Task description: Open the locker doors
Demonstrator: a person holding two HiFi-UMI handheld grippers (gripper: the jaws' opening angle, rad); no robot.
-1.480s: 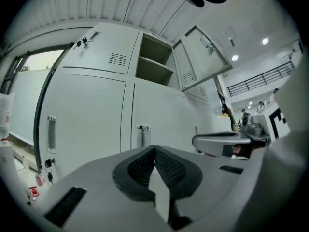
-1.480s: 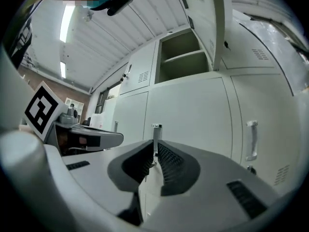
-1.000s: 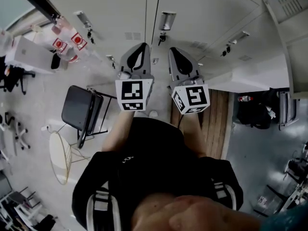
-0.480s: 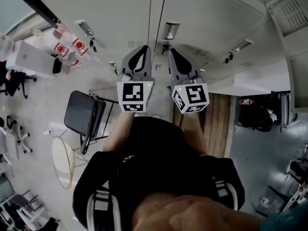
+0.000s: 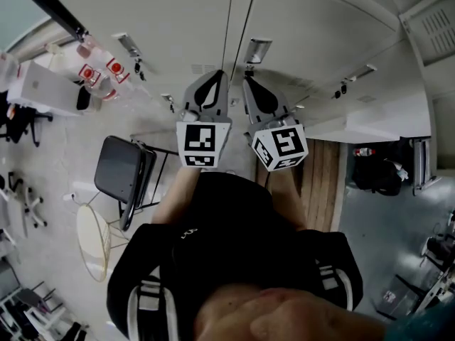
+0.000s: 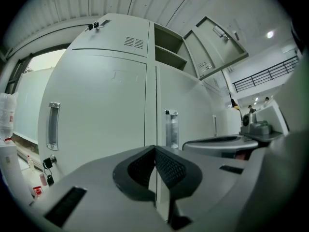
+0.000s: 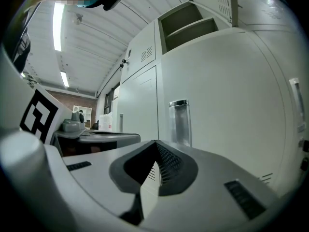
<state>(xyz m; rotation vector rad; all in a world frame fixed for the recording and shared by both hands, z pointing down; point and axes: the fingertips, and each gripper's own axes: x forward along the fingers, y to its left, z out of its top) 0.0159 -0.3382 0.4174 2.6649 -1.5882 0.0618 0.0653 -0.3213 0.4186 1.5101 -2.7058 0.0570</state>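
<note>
A wall of pale grey lockers (image 5: 178,20) faces me, its lower doors closed. A chrome recessed handle (image 5: 257,50) sits on the door just right of the seam, and shows again as the handle (image 6: 171,128) and the handle (image 7: 179,122). The left-hand door has its own handle (image 6: 53,126) with a key below. My left gripper (image 5: 212,75) and right gripper (image 5: 247,81) are held side by side close to the seam, both shut on nothing. The left gripper (image 6: 155,149) and right gripper (image 7: 155,143) have their pads touching. One upper compartment (image 6: 169,47) stands open, its door (image 6: 212,47) swung out.
A black folding chair (image 5: 121,165) and a round white tabletop (image 5: 91,233) stand at my left. Bottles with red labels (image 5: 99,66) sit by the left lockers. A wooden strip (image 5: 320,183) and a black bag (image 5: 377,169) lie at my right.
Both grippers have moved forward and a little closer together, toward the seam and the chrome handle. Their jaws stayed shut.
</note>
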